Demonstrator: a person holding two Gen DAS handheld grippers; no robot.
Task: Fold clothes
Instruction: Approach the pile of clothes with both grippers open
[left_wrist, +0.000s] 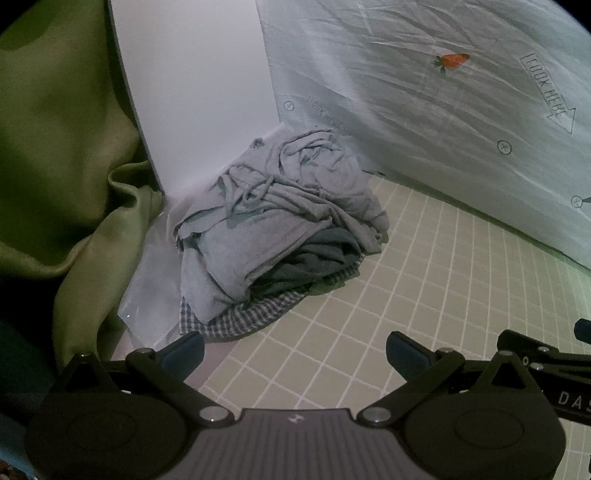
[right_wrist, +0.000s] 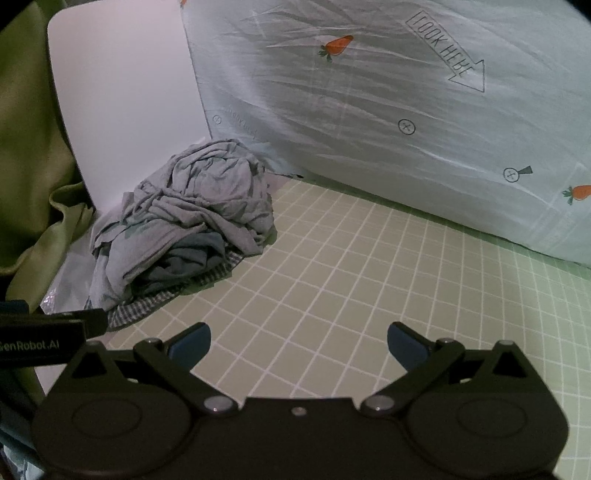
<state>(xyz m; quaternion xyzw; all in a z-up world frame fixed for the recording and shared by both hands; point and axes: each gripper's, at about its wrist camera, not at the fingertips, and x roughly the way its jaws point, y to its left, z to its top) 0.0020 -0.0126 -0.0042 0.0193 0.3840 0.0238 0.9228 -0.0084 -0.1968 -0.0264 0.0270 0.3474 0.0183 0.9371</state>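
Both the left gripper and right gripper are hovering wide open, empty; clothes pile at 11 o'clock is sitting tangled, risking snagging several garments together.

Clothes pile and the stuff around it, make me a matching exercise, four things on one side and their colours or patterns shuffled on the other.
Things:
1. top garment of the clothes pile
2. bottom garment of the pile
3. curtain
4. hanging sheet

Looks:
A. olive green, plain
B. pale blue with carrots and LOOK HERE arrows
C. light grey, crumpled
D. small blue-and-white check

Pairs: 1-C, 2-D, 3-A, 4-B
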